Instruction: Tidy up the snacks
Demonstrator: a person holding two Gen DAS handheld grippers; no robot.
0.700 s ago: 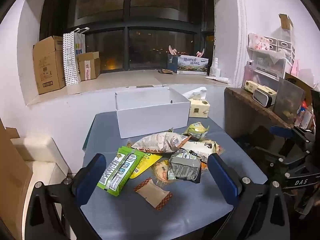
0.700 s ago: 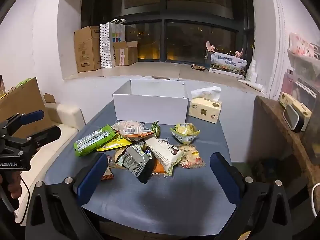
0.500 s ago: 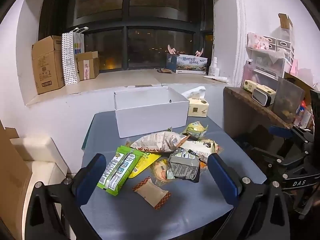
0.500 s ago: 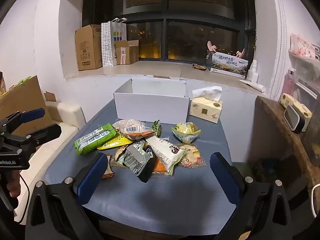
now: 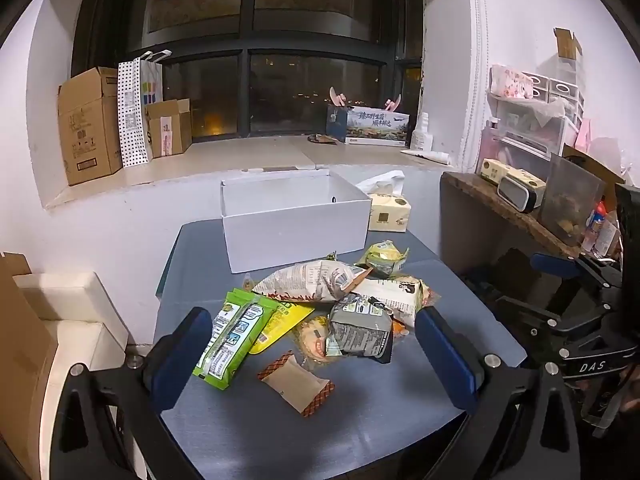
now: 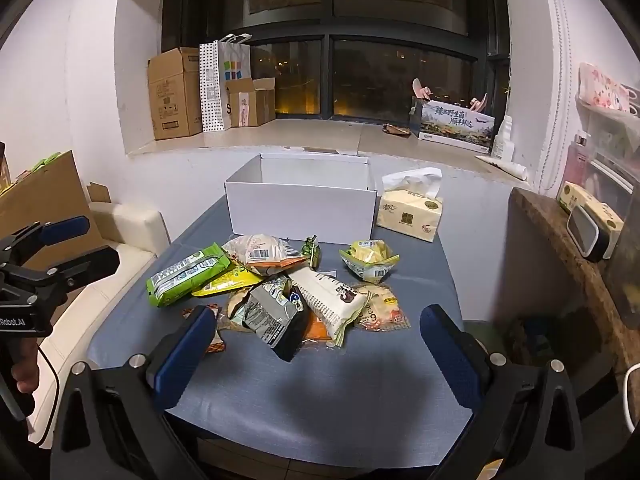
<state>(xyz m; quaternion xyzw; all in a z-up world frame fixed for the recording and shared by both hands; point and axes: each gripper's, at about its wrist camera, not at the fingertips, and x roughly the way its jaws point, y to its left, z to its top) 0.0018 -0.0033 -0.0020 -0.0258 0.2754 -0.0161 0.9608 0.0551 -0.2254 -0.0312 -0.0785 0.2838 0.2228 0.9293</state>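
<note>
Crinkly snack packets (image 6: 280, 288) heaped before white cardboard box (image 6: 301, 210); left gripper (image 5: 312, 356), right gripper (image 6: 316, 348) both spread apart.

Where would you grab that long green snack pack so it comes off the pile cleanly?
Probably across the narrow width of the green snack pack, at its near end, coming from above with the left hand-held gripper. That end lies flat on the table, free of the pile.

Desk (image 6: 360, 392) was grey-blue. Box (image 5: 294, 232) plain white. Long pack (image 5: 230, 338) bright green with a white label; pouch (image 5: 280, 320) beside it yellow. Top bag (image 5: 312, 282) white with grey print and orange corner. Crumpled pack (image 6: 272, 312) silver-grey and black. Small wrapper (image 5: 296, 384) tan with red-brown zigzag ends. Tissue pack (image 6: 410, 216) pale yellow. Claw pads (image 6: 180, 356) dark blue on black frames. Windowsill bag (image 6: 210, 88) white with black dots.
</note>
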